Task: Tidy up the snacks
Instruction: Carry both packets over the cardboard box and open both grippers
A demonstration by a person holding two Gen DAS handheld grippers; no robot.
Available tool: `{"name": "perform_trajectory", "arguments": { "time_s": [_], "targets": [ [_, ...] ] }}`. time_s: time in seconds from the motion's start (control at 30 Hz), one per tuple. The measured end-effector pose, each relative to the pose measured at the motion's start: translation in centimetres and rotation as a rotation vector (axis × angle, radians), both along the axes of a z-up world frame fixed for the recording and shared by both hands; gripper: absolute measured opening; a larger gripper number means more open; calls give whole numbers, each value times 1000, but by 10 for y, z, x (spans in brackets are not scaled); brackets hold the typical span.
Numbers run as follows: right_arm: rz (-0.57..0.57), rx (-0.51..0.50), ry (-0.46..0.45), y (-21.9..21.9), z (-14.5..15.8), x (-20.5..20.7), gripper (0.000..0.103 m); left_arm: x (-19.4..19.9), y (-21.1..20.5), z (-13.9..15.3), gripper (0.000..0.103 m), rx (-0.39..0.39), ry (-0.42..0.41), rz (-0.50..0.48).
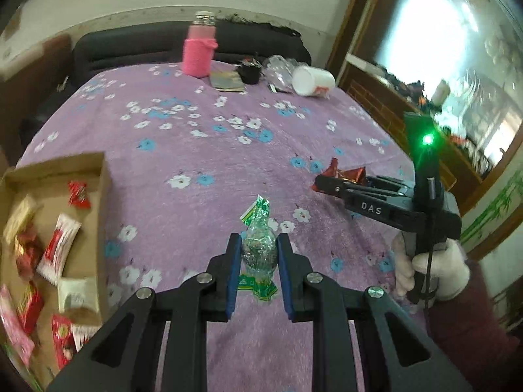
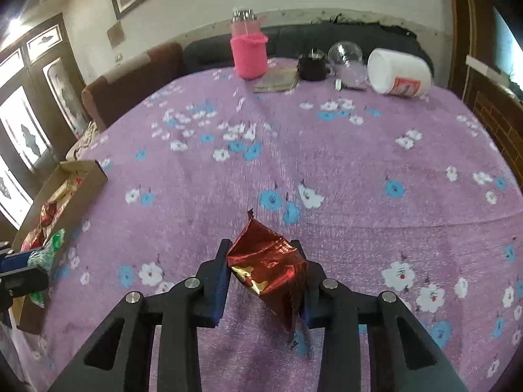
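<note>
Tablecloth [image 2: 359, 170] is showing lilac, printed with white and sky-blue flowers. Left gripper [image 1: 259, 254] is presenting black arms with blue pads; the candy [image 1: 258, 248] between them is showing clear crinkled wrap with green-and-white printed twist ends. Right gripper [image 2: 263, 272] is showing the same black and blue; its snack [image 2: 266, 268] is gleaming metallic red with gold patches. Cardboard box [image 1: 101, 196] is reading plain brown, holding red, white, pink and cream wrappers. Bottle [image 1: 199, 50] is wearing a hot-pink knitted sleeve. Tipped tub [image 2: 400, 73] is showing white with a red label. Glove [image 1: 434, 271] is appearing white.
</note>
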State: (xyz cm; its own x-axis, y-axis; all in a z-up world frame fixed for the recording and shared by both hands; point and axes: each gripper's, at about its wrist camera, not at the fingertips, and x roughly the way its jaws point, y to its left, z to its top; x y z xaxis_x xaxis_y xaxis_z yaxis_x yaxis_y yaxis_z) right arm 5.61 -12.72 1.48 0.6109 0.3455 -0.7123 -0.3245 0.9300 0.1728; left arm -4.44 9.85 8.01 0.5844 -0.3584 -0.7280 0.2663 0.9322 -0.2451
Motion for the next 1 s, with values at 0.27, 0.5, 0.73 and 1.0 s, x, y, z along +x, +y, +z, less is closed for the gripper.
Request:
{"name": "perform_trajectory", "arguments": {
  "time_s": [0.27,0.5,0.73,1.0],
  "targets": [
    [-23,134,12,9,33,-40,36,-35,70,16,21,-60,-26,112],
    [106,167,-25,82,81,-69,36,-61,145,4,21,-110,0,278],
    [290,181,47,189,75,-84,37,-83,201,-14,21,-104,50,416],
    [366,155,146,273,46,-82,37,-94,224,-24,21,-110,58,466]
  ]
}}
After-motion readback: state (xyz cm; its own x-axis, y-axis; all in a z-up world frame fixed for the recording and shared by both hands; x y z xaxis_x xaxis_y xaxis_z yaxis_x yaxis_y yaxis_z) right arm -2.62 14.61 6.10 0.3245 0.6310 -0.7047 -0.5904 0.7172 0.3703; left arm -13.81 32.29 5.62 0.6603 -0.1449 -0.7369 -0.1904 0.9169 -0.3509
